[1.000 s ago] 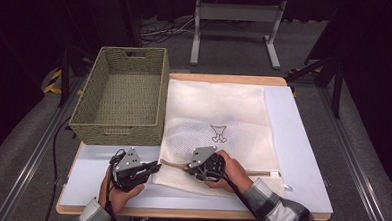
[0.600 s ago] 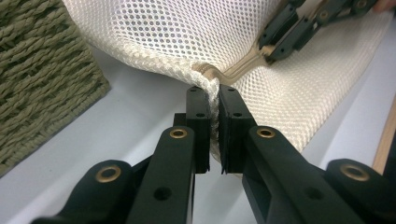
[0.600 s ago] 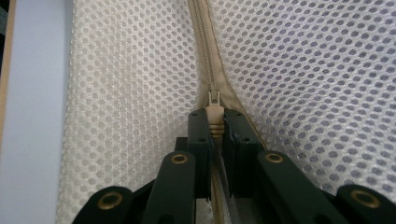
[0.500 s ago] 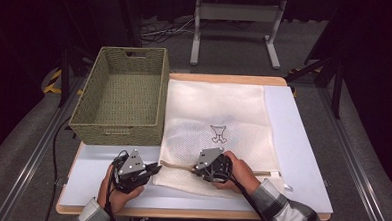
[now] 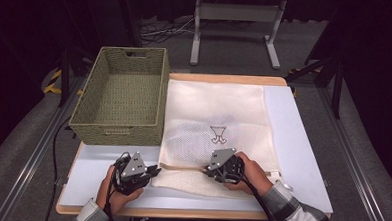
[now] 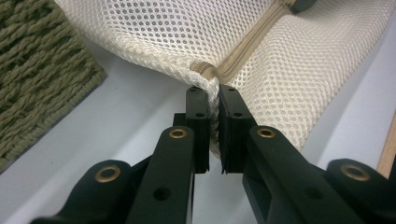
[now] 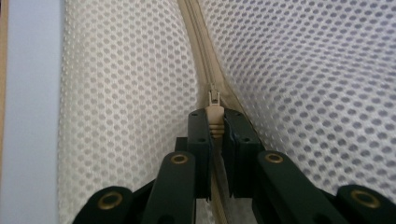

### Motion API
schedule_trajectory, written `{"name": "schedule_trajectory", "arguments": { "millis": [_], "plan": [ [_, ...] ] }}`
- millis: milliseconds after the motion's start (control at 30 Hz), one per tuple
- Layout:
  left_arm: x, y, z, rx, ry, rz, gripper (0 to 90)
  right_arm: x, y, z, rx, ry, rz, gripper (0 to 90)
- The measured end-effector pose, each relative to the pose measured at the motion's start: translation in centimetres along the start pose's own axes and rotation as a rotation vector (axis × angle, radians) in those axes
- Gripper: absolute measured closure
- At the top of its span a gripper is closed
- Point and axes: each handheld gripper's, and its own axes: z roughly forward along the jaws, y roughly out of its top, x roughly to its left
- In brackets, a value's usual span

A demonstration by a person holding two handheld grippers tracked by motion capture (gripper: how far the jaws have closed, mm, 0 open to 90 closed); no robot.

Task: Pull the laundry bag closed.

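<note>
A white table (image 5: 302, 145) carries a woven basket (image 5: 119, 94) at its left and, touching the basket's right side, a cream mesh laundry bag (image 5: 219, 111) lying flat. A beige zipper (image 5: 181, 167) runs across the bag's near end. The left gripper (image 6: 212, 100) is clamped on the bag's corner edge beside the zipper's end. The right gripper (image 7: 215, 123) pinches the zipper pull (image 7: 214, 114) between its 2 jaws.

I hold my left gripper (image 5: 154, 170) low, jaws pinched together; my right gripper (image 5: 207, 169) is likewise clamped, forearms angled inward.
</note>
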Motion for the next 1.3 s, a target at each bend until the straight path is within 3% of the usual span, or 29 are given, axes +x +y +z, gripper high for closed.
{"name": "schedule_trajectory", "arguments": {
  "millis": [500,1200,1300],
  "plan": [
    [0.1,-0.1,0.1,0.004,-0.008,-0.003,84.7,-0.4,-2.5,-1.9,0.042,-0.011,0.046,82.1],
    [0.3,-0.2,0.1,0.006,-0.021,-0.011,84.7,-1.0,-5.5,-4.7,0.078,-0.056,0.056,82.0],
    [0.3,-0.2,0.1,0.007,-0.021,-0.013,84.7,-0.9,-6.0,-5.3,0.081,-0.069,0.036,82.0]
  ]
}}
